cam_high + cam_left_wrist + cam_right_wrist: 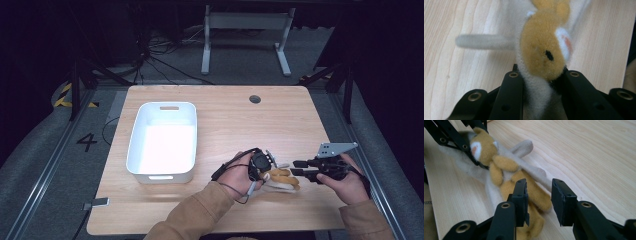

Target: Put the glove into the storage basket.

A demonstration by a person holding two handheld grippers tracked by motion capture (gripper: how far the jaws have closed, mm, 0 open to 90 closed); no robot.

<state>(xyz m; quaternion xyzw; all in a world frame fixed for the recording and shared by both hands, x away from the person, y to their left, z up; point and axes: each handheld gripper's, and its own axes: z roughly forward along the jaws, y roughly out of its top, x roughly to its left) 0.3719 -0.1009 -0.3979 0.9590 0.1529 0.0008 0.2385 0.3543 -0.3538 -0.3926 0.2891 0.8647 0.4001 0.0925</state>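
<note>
A small plush animal, tan with whitish fur, lies on the wooden table near its front right. My left gripper is shut on it; in the left gripper view the jaws pinch the plush just below its head. My right gripper points left at the toy from the right. In the right gripper view its jaws stand open on either side of a tan leg of the plush, without squeezing it. The left gripper's black fingers clamp the toy's head end there.
A white empty plastic bin sits on the left half of the table. A round cable hole is near the far edge. The table's front edge lies close below both hands. Beyond the table stand a metal frame and floor cables.
</note>
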